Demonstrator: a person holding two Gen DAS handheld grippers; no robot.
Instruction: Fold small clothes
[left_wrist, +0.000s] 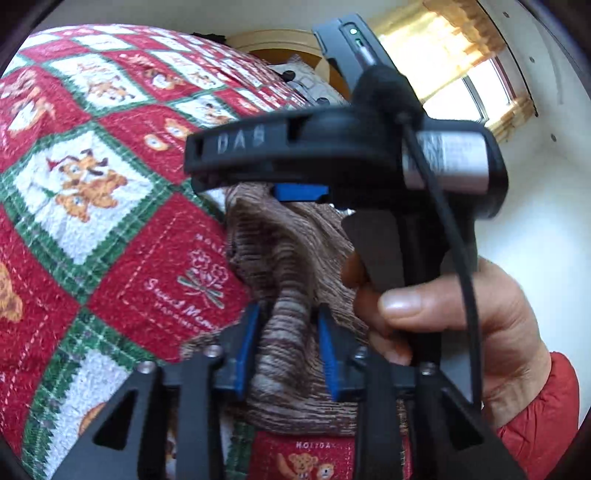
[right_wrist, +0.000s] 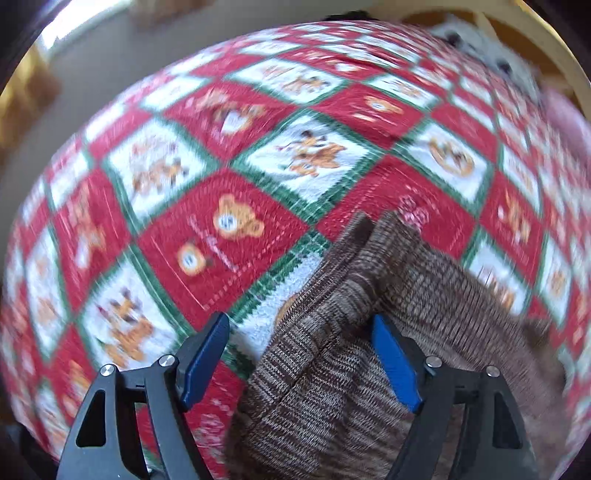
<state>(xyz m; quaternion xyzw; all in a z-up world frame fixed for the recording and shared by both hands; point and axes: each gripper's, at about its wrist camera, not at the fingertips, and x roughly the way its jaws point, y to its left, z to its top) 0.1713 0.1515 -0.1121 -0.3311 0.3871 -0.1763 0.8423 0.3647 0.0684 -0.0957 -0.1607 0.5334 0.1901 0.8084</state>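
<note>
A small brown striped knit garment (left_wrist: 284, 280) lies on a red, white and green teddy-bear quilt (left_wrist: 110, 177). In the left wrist view my left gripper (left_wrist: 290, 350) has its blue pads on either side of a bunched fold of the knit. The right gripper's black body (left_wrist: 332, 147) crosses just ahead, held by a hand (left_wrist: 461, 310), its blue pad at the garment's upper part. In the right wrist view my right gripper (right_wrist: 299, 358) stands wide open over the garment (right_wrist: 351, 350), which lies between and past the fingers. The view is blurred.
The quilt (right_wrist: 258, 166) covers a bed. A wooden headboard (left_wrist: 280, 44) and pillows are at the far end. A curtained window (left_wrist: 461, 74) and white wall are to the right. The person's red sleeve (left_wrist: 543, 417) is at the lower right.
</note>
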